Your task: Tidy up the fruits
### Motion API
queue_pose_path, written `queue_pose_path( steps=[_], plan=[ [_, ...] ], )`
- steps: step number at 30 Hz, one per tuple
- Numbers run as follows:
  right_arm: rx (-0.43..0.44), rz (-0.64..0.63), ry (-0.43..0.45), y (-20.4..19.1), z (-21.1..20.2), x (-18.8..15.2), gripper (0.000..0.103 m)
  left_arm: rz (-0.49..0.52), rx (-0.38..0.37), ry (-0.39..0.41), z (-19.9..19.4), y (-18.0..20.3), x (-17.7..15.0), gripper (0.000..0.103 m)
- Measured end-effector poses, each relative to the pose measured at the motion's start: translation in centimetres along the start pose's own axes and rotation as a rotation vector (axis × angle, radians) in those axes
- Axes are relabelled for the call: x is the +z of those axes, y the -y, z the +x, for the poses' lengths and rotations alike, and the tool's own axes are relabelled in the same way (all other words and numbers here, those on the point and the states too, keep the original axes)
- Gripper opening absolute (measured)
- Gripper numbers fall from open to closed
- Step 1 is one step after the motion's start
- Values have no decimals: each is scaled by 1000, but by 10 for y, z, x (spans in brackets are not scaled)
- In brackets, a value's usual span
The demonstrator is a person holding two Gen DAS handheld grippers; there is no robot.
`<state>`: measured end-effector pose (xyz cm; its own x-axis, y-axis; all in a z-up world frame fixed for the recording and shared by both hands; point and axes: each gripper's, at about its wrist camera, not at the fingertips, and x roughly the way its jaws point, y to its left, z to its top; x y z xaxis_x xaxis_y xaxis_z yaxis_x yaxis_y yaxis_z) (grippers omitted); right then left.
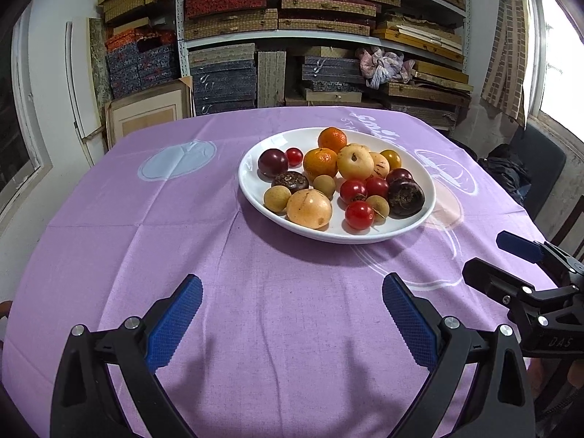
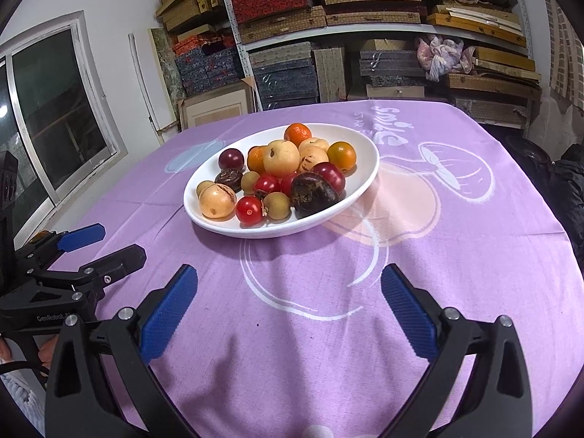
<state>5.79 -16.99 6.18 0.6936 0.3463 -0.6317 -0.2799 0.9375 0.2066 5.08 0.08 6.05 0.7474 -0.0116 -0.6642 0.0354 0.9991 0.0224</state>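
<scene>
Both jaws wide; fruits [image 1: 330, 177] piled, plate [image 1: 252, 186].

Each black tool [image 1: 292, 323] has blue ribbed pads [image 1: 175, 323]; silver screws.

Tablecloth [image 1: 255, 292]: purple, creased, white mushroom print, "Smile" lettering.
Shelving [image 2: 365, 29]: behind table, packed with flat woven, red and dark blue boxes.
Cloth bundle [image 1: 383, 64]: crumpled, on shelf.
Window [image 2: 54, 116]: left wall, sliding.
</scene>
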Motion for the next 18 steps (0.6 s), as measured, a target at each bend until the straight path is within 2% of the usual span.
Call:
queue_pose_path(
  steps=[9,16,18],
  plan=[
    [2,2,-5,2,1,0,99,59,55,72,-8,14,-4,100],
    [-3,5,-1,3,1,0,99,84,91,74,-7,20,-5,100],
    [-2,9,2,5,0,0,99,93,77,66,-6,21,-4,100]
  ],
)
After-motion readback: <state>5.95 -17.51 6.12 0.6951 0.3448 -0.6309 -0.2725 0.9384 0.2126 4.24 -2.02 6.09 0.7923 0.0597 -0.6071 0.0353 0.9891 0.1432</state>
